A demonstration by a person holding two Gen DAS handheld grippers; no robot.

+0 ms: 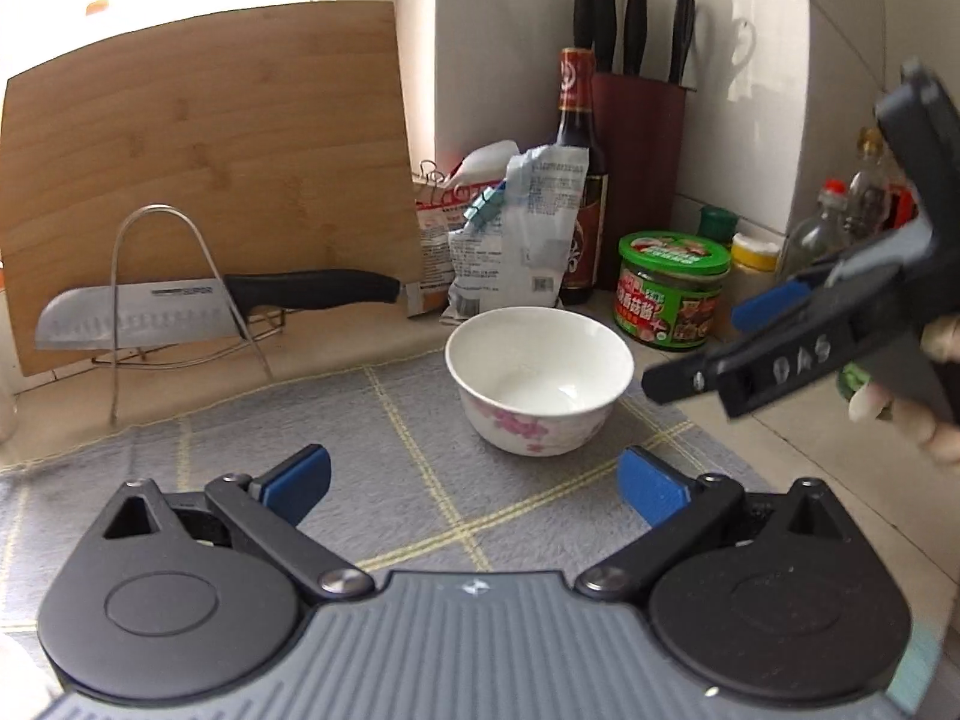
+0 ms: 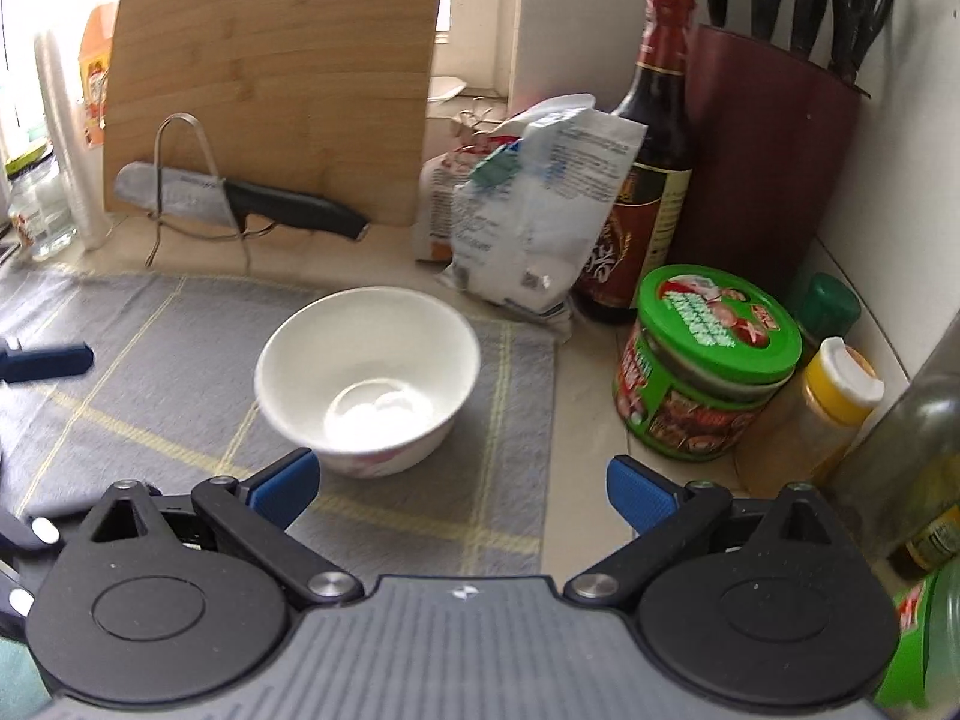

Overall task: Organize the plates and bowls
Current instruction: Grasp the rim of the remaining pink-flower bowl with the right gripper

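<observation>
A white bowl (image 1: 539, 378) with pink flowers on its side stands upright and empty on a grey checked mat (image 1: 384, 480). It also shows in the right wrist view (image 2: 367, 369). My left gripper (image 1: 474, 486) is open and empty, just short of the bowl. My right gripper (image 2: 461, 489) is open and empty, its left pad close to the bowl's near side. The right gripper also shows in the left wrist view (image 1: 780, 342), to the right of the bowl.
Behind the mat, a bamboo cutting board (image 1: 204, 162) leans on the wall with a knife (image 1: 198, 306) in a wire rack. Food bags (image 1: 510, 234), a sauce bottle (image 1: 579, 180), a knife block (image 1: 642, 180), a green jar (image 2: 708, 360) and spice bottles (image 2: 834, 402) crowd the back right corner.
</observation>
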